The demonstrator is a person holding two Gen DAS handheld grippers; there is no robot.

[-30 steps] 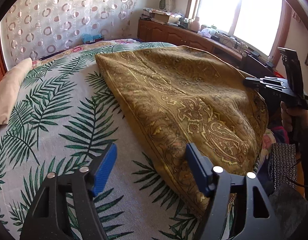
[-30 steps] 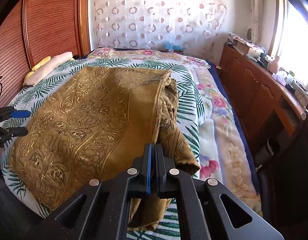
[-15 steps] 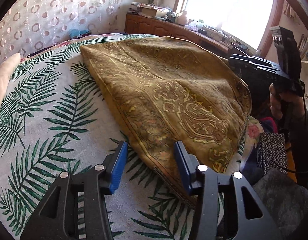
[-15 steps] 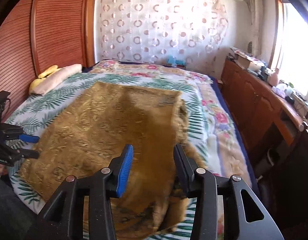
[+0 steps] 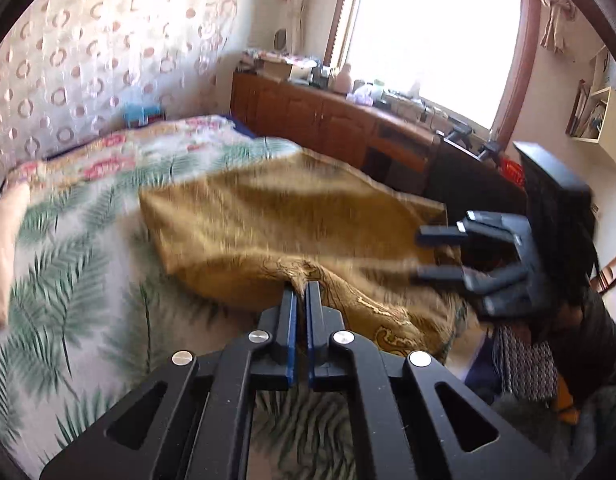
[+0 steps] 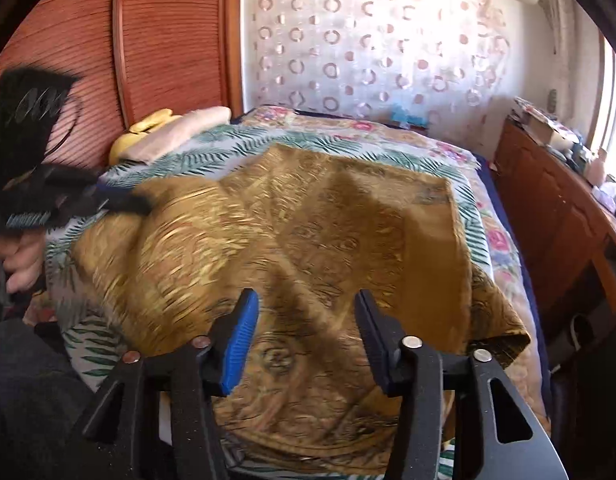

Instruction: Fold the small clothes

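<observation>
Jaws of the left gripper point(image 5: 301, 286) had just closed, pinching the near edge of the gold cloth point(image 5: 292, 220) on the bed point(image 5: 88, 280). Those of the right gripper point(image 6: 306, 304) had just been opening and stood apart above the cloth, gripping nothing.

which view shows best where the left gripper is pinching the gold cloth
The left wrist view. There the left gripper is shut on a bunched edge of the gold cloth, seen close and centred, with the fold rising into the pads. The right wrist view shows that gripper only as a dark blur at the cloth's left edge; the pinch itself is unreadable.
</observation>
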